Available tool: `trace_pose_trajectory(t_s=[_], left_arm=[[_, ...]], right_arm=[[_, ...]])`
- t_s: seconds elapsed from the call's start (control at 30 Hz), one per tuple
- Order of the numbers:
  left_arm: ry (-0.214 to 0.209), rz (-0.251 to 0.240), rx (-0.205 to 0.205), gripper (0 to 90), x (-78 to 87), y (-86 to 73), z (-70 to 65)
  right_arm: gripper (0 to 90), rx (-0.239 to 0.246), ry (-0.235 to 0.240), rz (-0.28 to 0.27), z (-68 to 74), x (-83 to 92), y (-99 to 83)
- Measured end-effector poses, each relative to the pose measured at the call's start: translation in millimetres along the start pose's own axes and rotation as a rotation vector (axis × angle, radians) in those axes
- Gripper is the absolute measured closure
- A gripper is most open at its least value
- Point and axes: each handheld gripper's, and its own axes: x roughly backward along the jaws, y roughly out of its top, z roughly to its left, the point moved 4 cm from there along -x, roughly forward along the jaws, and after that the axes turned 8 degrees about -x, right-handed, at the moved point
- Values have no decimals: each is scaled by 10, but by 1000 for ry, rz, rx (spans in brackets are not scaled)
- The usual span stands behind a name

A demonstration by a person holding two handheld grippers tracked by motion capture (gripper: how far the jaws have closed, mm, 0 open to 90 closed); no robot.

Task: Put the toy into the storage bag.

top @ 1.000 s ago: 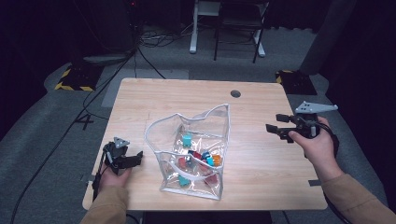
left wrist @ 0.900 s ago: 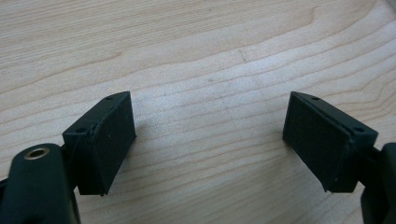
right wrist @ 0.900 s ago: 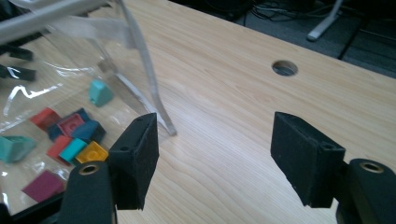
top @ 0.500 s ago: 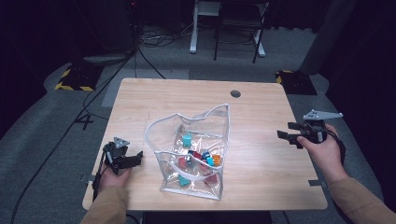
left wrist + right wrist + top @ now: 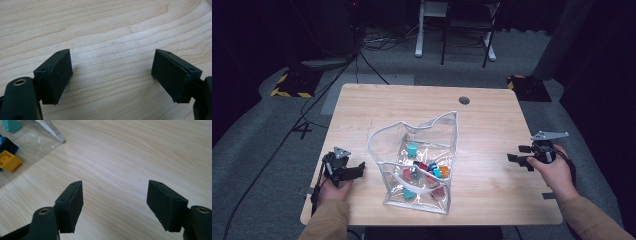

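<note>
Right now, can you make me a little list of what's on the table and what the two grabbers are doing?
table: wooden top, round hole near the far edge
bag: clear plastic bag, standing open in the middle
inside bag: small coloured blocks, teal, red, blue, orange
left gripper: open, holding nothing, at the near left side
right gripper: open, jaws just widened, holding nothing, apart from the bag

Looking down from above, far off, over whole table [image 5: 492, 120]. Riding both grippers, peering close along jaws at tabletop; sharing bag [image 5: 422, 165] corner with right one.
</note>
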Motion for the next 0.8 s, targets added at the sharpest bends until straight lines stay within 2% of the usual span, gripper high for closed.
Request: trace_pose_trajectory(t_s=[0.23,0.5,0.6,0.8], left_arm=[[0,0,0,173,0,0,0],[-2,0,0,173,0,0,-1],[0,0,0,173,0,0,0],[0,0,0,173,0,0,0]], right_arm=[[303,-30,3,29,-70,-107,-237],[290,-74,34,36,-109,-218,-540],[283,-65,25,36,-109,-237,-626],[238,-24,15,-24,-72,-246,-699]])
